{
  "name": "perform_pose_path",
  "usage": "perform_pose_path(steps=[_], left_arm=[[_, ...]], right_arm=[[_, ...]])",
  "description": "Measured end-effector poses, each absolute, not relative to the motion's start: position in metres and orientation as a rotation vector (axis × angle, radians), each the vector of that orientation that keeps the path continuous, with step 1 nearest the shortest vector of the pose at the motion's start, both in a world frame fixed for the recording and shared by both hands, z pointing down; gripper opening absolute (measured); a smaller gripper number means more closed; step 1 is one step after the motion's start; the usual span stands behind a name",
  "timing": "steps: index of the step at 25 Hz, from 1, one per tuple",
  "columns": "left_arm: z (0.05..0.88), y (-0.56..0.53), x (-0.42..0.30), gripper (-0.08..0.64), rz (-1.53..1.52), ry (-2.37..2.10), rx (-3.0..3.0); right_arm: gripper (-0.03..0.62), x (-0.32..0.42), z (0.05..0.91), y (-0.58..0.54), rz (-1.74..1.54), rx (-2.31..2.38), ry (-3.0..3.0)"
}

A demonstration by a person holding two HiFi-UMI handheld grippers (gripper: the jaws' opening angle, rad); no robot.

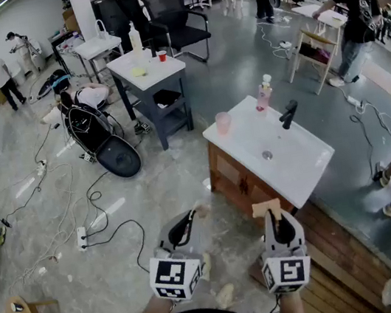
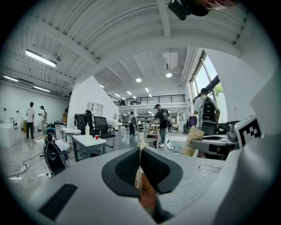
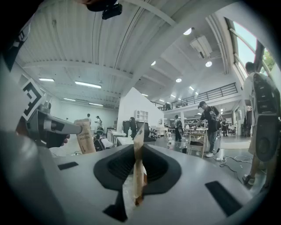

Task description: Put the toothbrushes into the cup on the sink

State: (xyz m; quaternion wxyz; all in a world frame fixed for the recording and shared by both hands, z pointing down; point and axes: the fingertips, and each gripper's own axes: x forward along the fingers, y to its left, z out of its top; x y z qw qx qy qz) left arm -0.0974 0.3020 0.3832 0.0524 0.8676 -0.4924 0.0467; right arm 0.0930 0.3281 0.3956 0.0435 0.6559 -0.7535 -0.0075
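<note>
Status: task barely started, 0 of 2 in. Both toothbrushes were in hand, none in the cup, which looked empty as far as the head view showed.

Left hand-held gripper was clenched on the left toothbrush pack, pads fully together on the thin carton. Right hand-held gripper was grasping the right toothbrush pack, jaws slightly wider, with the pack upright between the pads and poking past the tips.

Both grippers sat side by side, about level, on the near side of the sink. They were short of its cabinet and not over the basin. The cup stood upright on the sink's far left corner, well apart from both packs.

Left to do, my read: carry each pack across the sink to that corner, tip it end-down and drop it in, twice.

Materials:
- **Packs:** flat kraft-paper cartons, brown, matte, long and thin, with dark print on the face. The brushes themselves weren't visible.
- **Cup:** translucent pink tapered tumbler, probably plastic, so light and easy to knock.
- **Sink:** glossy white rectangular slab with a shallow basin and round metal drain, on a brown wooden cabinet.
- **Faucet and bottle:** black faucet at the sink's back edge, and a bottle with pink contents at its far corner.
- **Grippers:** black ribbed pads, grey matte bodies.
</note>
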Motion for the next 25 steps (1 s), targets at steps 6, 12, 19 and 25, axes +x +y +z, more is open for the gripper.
perform_pose_path(steps=[6,12,19,25], left_arm=[[0.388,0.281,-0.095,0.005,0.141,-1.478,2.636],[0.39,0.247,-0.095,0.005,0.151,-1.454,2.632],[0.394,0.188,-0.102,0.005,0.157,-1.429,2.633],[0.391,0.131,-0.109,0.005,0.153,-1.408,2.653]], right_arm=[[0.049,0.095,0.403,0.309,-0.017,2.01,-2.295],[0.048,0.095,0.409,0.278,0.013,2.013,-2.283],[0.046,0.087,0.409,0.22,0.02,2.02,-2.273],[0.046,0.075,0.405,0.162,0.003,2.032,-2.272]])
